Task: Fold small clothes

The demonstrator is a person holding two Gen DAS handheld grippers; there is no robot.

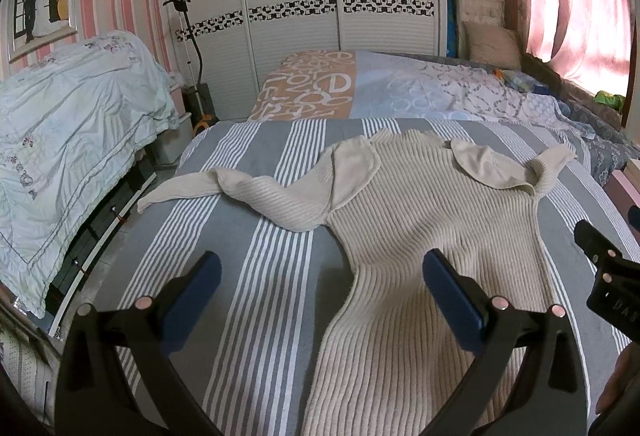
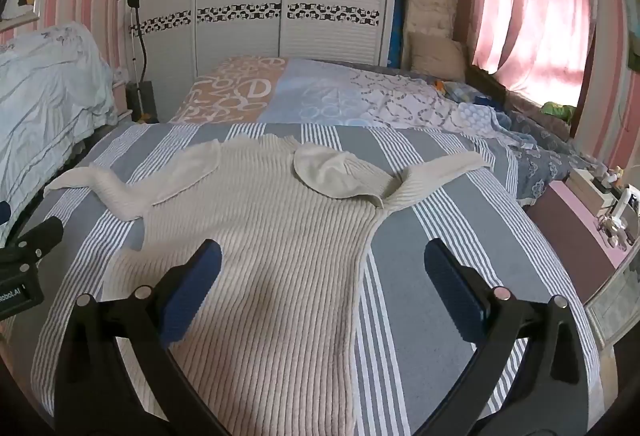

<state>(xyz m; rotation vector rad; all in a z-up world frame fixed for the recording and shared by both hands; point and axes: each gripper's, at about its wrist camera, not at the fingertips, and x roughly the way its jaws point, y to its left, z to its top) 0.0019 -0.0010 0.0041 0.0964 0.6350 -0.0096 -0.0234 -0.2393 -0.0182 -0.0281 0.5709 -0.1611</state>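
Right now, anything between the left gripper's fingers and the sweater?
Nothing. In the left wrist view the open left gripper hovers over the sweater edge and striped bedsheet; no other object intervenes.

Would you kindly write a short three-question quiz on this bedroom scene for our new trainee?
1. True or false: the left gripper is shut on the sweater.
2. The sweater lies on: A) the striped bedcover; B) the floor; C) a chair.
3. What state is the right gripper in?

Key: 1 false, both grippers are open and hold nothing; 2 A; 3 open, above the sweater's right edge.
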